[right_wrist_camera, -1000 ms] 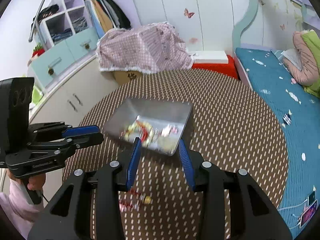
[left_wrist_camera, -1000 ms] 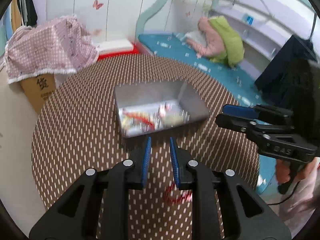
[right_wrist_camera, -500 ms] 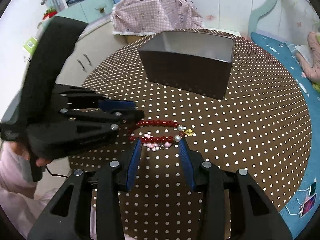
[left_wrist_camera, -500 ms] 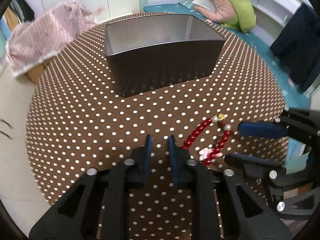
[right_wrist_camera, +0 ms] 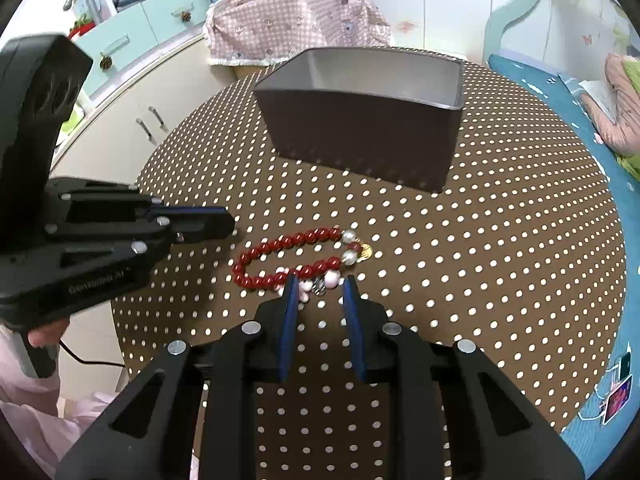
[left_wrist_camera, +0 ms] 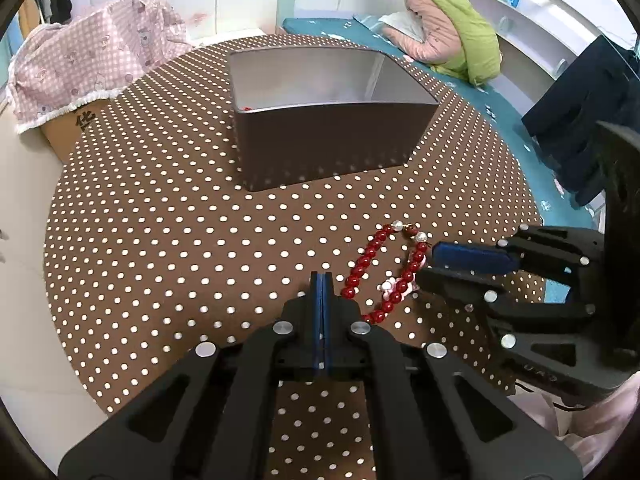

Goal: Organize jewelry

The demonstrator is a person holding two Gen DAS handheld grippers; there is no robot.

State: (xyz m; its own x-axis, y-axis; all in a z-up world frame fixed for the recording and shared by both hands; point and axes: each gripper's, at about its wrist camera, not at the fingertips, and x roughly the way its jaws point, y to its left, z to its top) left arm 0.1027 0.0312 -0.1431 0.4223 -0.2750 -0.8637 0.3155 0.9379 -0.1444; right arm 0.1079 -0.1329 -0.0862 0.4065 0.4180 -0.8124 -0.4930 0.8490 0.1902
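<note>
While left tool [left_wrist_camera: 322, 280] pinched empty, right tool [right_wrist_camera: 318, 300] gapes over one bracelet [right_wrist_camera: 292, 260]; one box [right_wrist_camera: 360, 116] beyond.

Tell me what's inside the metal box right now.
From both views the metal box shows mostly bare grey inner walls. A small red bit peeks over the near rim at the left corner in the left view. The near wall hides the floor, so any other contents cannot be seen.

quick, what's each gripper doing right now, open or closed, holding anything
Left gripper: closed, holding nothing, beside the red bead bracelet.
Right gripper: open, empty, poised at the bracelet's near side.
</note>
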